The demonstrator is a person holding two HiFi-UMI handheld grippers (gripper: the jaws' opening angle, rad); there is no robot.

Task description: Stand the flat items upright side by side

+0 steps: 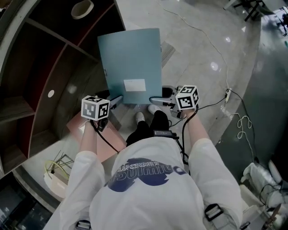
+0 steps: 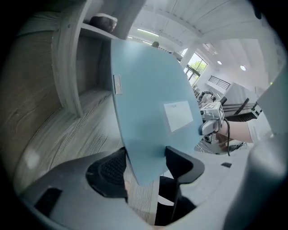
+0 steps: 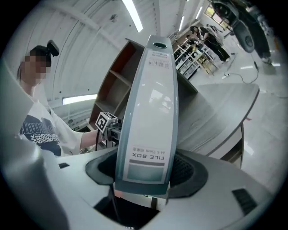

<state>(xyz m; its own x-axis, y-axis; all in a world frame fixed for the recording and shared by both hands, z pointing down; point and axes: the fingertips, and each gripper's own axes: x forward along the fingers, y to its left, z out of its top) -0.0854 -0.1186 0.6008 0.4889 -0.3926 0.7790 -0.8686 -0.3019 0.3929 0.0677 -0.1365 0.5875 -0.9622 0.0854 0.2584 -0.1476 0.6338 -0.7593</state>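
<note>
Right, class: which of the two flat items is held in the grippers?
The blue file box, gripped by the left gripper and right gripper; the pink one lies flat beneath the left arm.

Spine of file box (image 3: 148,112): "FILE BOX", upside down; smaller print beside it perhaps size code, illegible.

A curved wooden shelf unit (image 1: 49,58) with dark red back panels fills the head view from eight to eleven o'clock; a pale ring-shaped thing (image 1: 82,8) sits on its top shelf near twelve; a thin white cable (image 1: 202,36) runs over the pale floor (image 1: 198,67) from one o'clock down to a power strip (image 1: 228,94) at three; white bags (image 1: 261,175) lie at four; a wire frame (image 1: 58,164) stands at seven; in the right gripper view a round grey table (image 3: 220,112) shows at three o'clock.
</note>
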